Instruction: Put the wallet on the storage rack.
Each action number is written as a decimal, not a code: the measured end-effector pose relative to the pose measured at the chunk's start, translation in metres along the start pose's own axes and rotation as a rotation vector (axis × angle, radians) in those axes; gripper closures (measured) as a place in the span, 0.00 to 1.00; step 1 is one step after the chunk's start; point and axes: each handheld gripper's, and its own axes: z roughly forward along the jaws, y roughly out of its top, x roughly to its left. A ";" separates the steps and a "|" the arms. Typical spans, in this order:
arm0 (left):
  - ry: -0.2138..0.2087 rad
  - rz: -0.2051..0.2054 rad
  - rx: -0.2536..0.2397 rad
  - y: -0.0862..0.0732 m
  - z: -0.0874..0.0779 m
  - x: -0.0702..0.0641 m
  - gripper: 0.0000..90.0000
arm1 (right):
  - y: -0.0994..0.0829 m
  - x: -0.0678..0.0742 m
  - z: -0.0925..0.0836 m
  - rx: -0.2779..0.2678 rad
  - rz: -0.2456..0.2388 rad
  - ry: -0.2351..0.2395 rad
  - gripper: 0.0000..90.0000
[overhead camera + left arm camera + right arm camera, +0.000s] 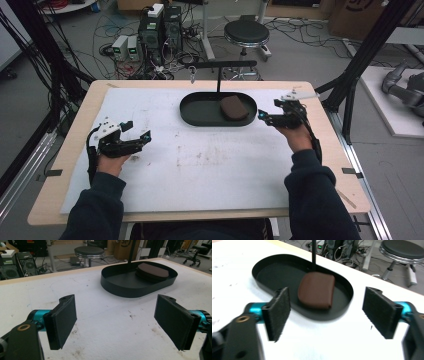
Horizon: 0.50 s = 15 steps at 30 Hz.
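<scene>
A black oval tray [200, 112] [125, 288] [277, 272] sits at the far middle of the white mat. A brown rounded pouch [234, 107] [152, 270] [317, 290] lies flat in its right half. My right gripper [270, 111] [328, 307] hovers just right of the tray, open and empty, its jaws aimed at the pouch. My left gripper [137, 131] [117, 315] stands open and empty over the mat's left side, well short of the tray.
A thin black post [218, 82] [313, 252] rises behind the tray and carries a crossbar [222, 64] with a small hanging hook [192, 76]. The stained white mat [200, 165] covers the wooden table [80, 130]. Beyond the table are a stool [246, 32] and computers [160, 27].
</scene>
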 end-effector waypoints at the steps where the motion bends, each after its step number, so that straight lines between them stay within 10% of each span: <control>1: 0.004 0.003 -0.003 0.000 0.000 0.000 0.20 | -0.008 0.000 -0.007 -0.005 0.004 -0.005 0.23; 9: 0.026 0.003 -0.018 0.002 -0.002 0.002 0.20 | -0.067 -0.002 -0.033 -0.021 0.038 -0.082 0.23; 15: 0.023 0.014 -0.021 0.002 -0.003 0.000 0.20 | -0.073 -0.004 -0.042 -0.035 0.044 -0.094 0.23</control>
